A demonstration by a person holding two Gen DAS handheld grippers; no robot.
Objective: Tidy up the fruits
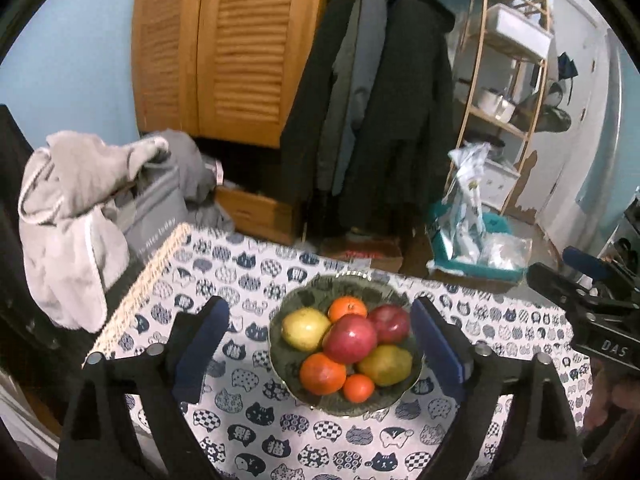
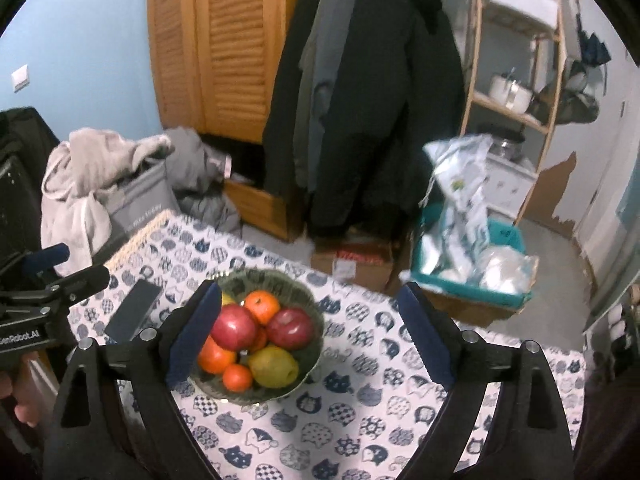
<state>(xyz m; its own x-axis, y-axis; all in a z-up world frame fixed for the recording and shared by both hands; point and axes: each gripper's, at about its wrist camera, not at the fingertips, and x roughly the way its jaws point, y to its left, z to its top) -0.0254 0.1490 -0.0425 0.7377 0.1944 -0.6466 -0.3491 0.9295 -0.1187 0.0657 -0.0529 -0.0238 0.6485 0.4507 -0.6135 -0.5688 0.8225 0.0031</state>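
Only rightward: dark phone (image 2: 133,311) beside bowl (image 2: 312,312).

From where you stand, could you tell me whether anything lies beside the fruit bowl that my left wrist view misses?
Observer: Yes, a dark phone lies flat on the cat-print tablecloth, left of the green bowl and apart from it.
Operator: Thank you. Is the right gripper carrying anything?
Observer: No, the right gripper is open and empty, raised above the table.
Operator: Is there anything on the wall that I cannot see?
Observer: A white light switch sits on the blue wall, far left.
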